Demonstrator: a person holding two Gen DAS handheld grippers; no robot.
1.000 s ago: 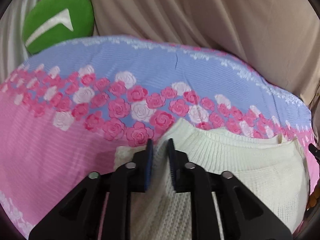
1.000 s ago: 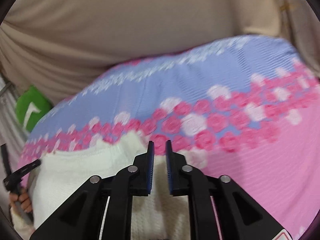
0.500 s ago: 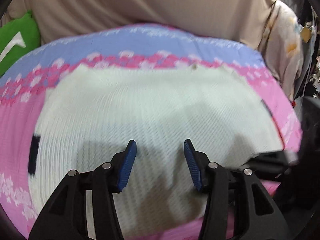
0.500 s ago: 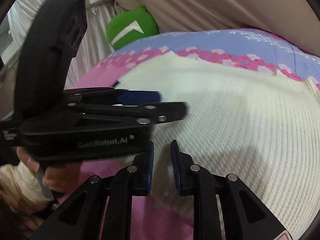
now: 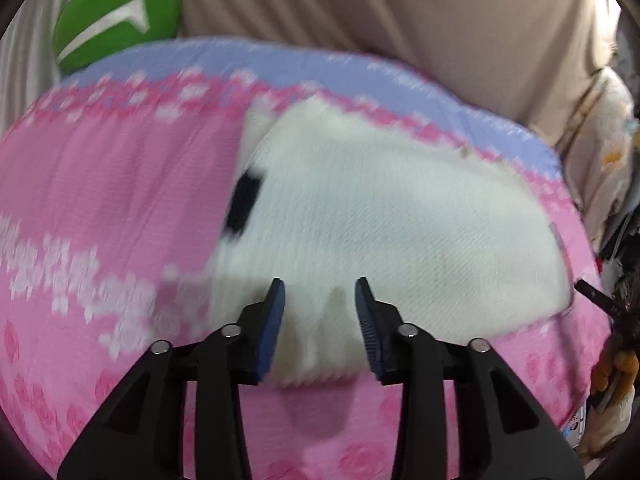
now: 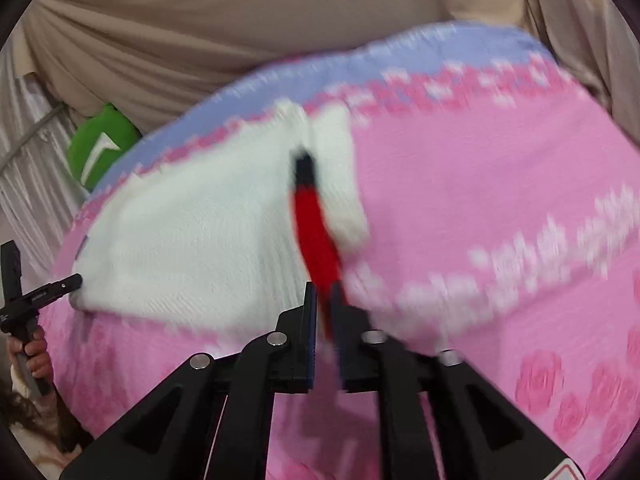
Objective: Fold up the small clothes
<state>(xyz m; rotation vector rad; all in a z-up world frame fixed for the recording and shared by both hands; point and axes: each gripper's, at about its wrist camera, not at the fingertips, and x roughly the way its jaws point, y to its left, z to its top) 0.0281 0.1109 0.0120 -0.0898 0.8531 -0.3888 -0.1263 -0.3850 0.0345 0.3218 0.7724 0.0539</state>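
Note:
A cream knit sweater (image 5: 384,216) lies flat on a pink and blue rose-patterned bedspread (image 5: 112,208). A black patch (image 5: 242,204) shows at its left edge. My left gripper (image 5: 320,316) is open, its jaws either side of the sweater's near hem. In the right wrist view the sweater (image 6: 192,232) has a red and black stripe (image 6: 314,220) along its right side. My right gripper (image 6: 324,312) is shut on the near end of that red edge. The left gripper (image 6: 44,292) shows at the sweater's far left corner.
A green cushion (image 5: 116,16) sits at the back left of the bed, also in the right wrist view (image 6: 100,148). A beige curtain (image 5: 400,12) hangs behind the bed. Clutter (image 5: 616,280) stands past the bed's right edge.
Both grippers pulled back from the far side to the near hem. The left gripper opened. The right gripper moved to the red-edged side and closed on it. The views are motion-blurred.

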